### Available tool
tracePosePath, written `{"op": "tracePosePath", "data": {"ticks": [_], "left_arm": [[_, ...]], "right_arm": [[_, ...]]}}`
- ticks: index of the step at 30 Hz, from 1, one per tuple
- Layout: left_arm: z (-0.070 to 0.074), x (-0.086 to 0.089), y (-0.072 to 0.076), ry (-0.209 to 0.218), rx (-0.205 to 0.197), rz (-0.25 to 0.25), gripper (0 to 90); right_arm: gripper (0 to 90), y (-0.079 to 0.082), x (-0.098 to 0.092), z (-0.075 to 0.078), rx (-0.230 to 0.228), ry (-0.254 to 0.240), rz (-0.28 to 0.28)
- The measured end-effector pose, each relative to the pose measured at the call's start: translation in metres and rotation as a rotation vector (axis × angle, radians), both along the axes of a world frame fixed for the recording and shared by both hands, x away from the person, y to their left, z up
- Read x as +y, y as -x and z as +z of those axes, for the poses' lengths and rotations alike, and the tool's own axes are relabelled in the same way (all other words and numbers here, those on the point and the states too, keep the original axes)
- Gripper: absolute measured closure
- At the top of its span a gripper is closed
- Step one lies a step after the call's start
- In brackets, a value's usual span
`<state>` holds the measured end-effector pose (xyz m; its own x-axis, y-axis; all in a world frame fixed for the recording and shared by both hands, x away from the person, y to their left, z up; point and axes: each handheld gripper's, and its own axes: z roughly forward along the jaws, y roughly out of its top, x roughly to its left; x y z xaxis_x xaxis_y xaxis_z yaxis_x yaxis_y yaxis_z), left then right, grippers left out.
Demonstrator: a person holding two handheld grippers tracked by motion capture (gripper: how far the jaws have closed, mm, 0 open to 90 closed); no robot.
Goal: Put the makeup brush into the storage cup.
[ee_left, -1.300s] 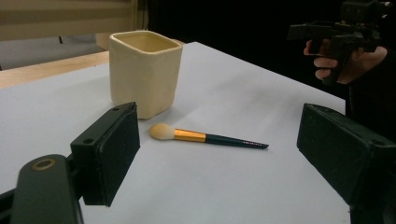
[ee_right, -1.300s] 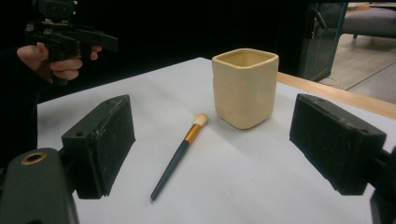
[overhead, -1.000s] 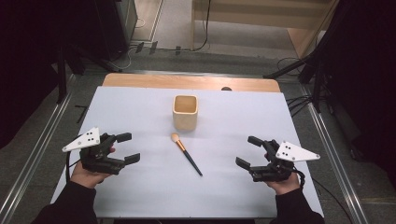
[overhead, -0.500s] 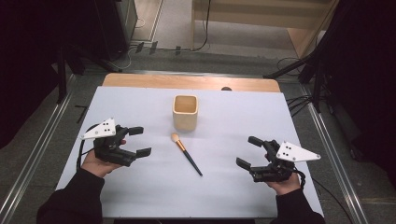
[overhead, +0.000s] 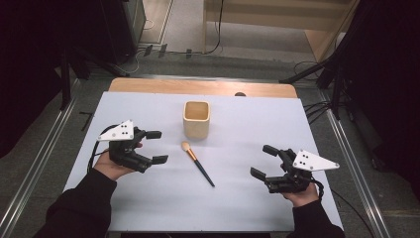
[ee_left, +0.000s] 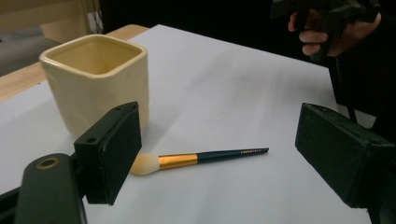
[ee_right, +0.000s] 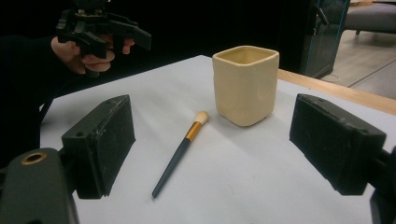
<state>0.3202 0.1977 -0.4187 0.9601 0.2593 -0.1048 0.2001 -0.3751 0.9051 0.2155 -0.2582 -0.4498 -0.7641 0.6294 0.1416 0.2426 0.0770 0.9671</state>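
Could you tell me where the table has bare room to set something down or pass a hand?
The white table cover is bare along its near edge between the left gripper and right gripper, and in both far corners beside the cream cup. The middle is tighter: the brush lies just in front of the cup.

The cup point(overhead: 197, 119) is a pale cream yellow, plain and unpatterned, its inside the same tone. The brush point(overhead: 197, 163) has a cream-white tuft, a shiny gold-orange band and a dark, near-black handle with tiny gold lettering along it. The surface point(overhead: 247, 208) is plain white, with a light wooden strip showing along its far edge. Both grippers, left point(overhead: 157, 147) and right point(overhead: 261, 160), are matt black, each topped by a light grey plate with small dark dots. The sleeves point(overhead: 79, 208) are black.
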Motion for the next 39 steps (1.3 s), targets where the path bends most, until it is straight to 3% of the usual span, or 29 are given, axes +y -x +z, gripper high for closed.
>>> {"op": "tracePosePath", "data": {"ticks": [6,21,28,39], "left_arm": [[0.005,-0.014,-0.006,-0.036,-0.005,-0.064,15.7],[0.007,-0.036,-0.020,-0.083,-0.014,-0.124,17.2],[0.011,-0.050,-0.027,-0.145,-0.033,-0.182,17.5],[0.012,-0.074,-0.039,-0.142,0.012,-0.262,17.7]], "right_arm": [[15.0,-0.001,0.001,0.000,0.006,0.008,0.000],[15.0,-0.001,0.000,0.000,0.006,0.005,0.004],[15.0,-0.001,0.001,0.000,0.010,0.003,0.006],[15.0,-0.001,0.000,0.000,0.008,-0.001,0.012]]}}
